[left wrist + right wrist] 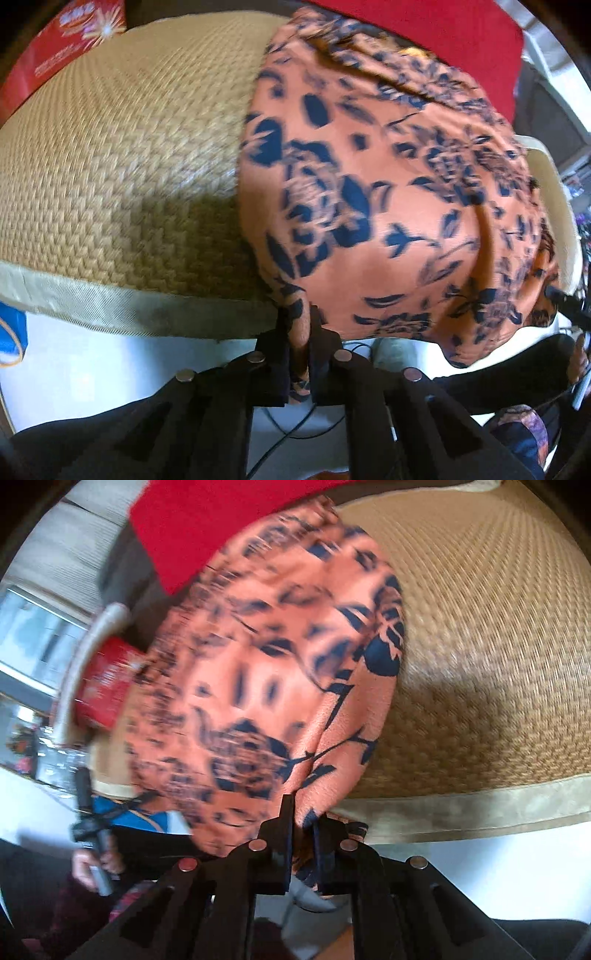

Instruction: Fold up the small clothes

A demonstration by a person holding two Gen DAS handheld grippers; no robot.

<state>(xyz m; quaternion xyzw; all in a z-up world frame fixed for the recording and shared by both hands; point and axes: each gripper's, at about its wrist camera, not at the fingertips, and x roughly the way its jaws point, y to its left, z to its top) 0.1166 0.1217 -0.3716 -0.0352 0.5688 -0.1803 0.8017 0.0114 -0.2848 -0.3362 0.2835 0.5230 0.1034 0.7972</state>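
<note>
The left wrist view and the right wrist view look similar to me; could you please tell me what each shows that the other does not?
Only the left wrist view shows the red printed box at the mat's far corner.

Only the right wrist view shows the other hand gripping its handle.

Both show the orange floral garment on the woven mat, the red cloth behind, and a claw shut on the garment's near edge: left claw, right claw.
</note>
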